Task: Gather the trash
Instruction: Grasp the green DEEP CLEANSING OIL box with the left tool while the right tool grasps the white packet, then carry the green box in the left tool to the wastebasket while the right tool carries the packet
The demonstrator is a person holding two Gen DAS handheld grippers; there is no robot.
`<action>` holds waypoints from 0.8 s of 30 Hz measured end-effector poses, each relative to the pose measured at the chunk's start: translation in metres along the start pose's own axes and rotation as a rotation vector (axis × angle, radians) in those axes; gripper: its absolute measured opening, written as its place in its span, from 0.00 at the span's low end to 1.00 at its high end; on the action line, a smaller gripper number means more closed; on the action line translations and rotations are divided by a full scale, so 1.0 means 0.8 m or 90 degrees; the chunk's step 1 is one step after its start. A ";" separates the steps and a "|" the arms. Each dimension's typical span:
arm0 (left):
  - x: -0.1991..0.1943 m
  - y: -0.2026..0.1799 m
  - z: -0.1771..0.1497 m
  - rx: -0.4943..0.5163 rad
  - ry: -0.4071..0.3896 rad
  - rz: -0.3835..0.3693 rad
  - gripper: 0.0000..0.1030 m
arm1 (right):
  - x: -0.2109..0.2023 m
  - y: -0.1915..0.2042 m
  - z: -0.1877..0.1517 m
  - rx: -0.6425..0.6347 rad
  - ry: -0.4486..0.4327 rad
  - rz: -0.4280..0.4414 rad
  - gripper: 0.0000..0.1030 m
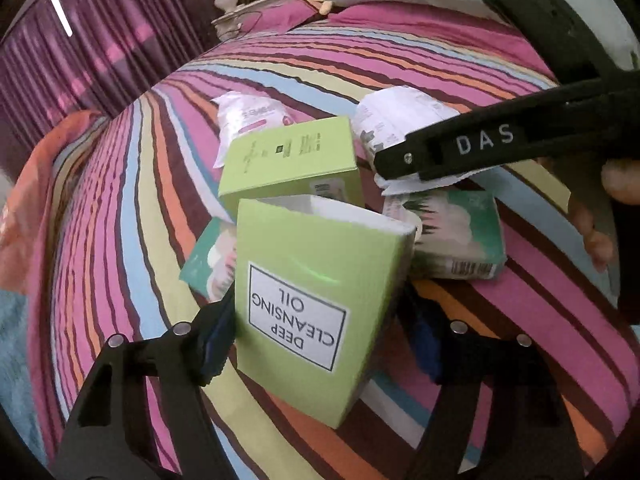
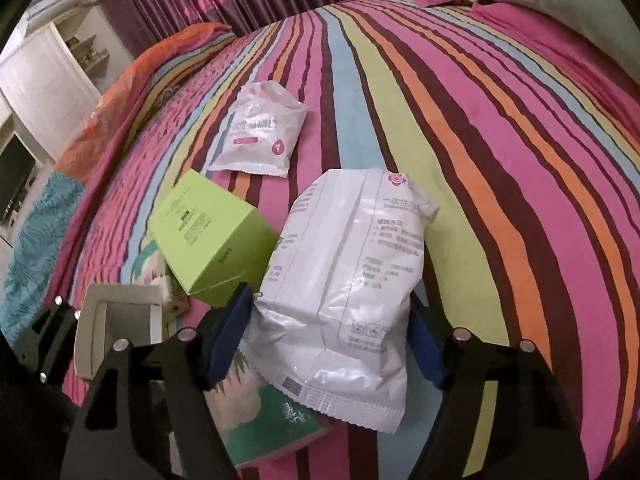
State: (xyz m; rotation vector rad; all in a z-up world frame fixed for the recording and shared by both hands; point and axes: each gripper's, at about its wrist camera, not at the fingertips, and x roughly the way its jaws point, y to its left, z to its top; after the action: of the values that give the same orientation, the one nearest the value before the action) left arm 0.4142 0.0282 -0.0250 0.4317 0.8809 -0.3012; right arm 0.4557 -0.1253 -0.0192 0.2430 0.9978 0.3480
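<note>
Left wrist view: the left tongs (image 1: 320,344) clamp the open green carton (image 1: 316,300), lifting it tilted off the striped bed (image 1: 120,200) for collection. Right wrist view: the right tongs (image 2: 324,344) pinch the white pouch (image 2: 344,280) above the remaining litter.

left wrist: close, angled down at bed (image 1: 400,60) | right wrist: same | shared: green box (image 1: 292,156)

Each black plastic gripper (image 1: 320,344) has two angular fingers with blue ribbed pads (image 1: 218,344) and round silver screws; the right gripper (image 2: 324,340) bears white "DAS" lettering beside a screw.
</note>
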 end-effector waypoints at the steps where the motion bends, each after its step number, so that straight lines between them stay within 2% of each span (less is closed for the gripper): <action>1: -0.005 -0.003 -0.006 -0.014 0.000 -0.008 0.69 | -0.002 0.000 -0.001 0.001 -0.004 0.003 0.64; 7: -0.026 -0.001 -0.023 -0.088 -0.015 -0.034 0.69 | -0.029 0.001 -0.008 -0.028 -0.039 -0.015 0.63; 12: -0.046 -0.006 -0.042 -0.131 -0.022 -0.042 0.69 | -0.053 -0.009 -0.017 -0.011 -0.053 -0.008 0.63; 24: -0.104 -0.019 -0.091 -0.229 -0.036 -0.079 0.69 | -0.125 -0.027 -0.081 -0.006 -0.064 -0.036 0.63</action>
State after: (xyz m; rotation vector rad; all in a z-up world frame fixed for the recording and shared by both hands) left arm 0.3086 0.0566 -0.0032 0.0342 0.8866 -0.2605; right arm 0.3553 -0.1819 0.0169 0.2204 0.9019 0.2861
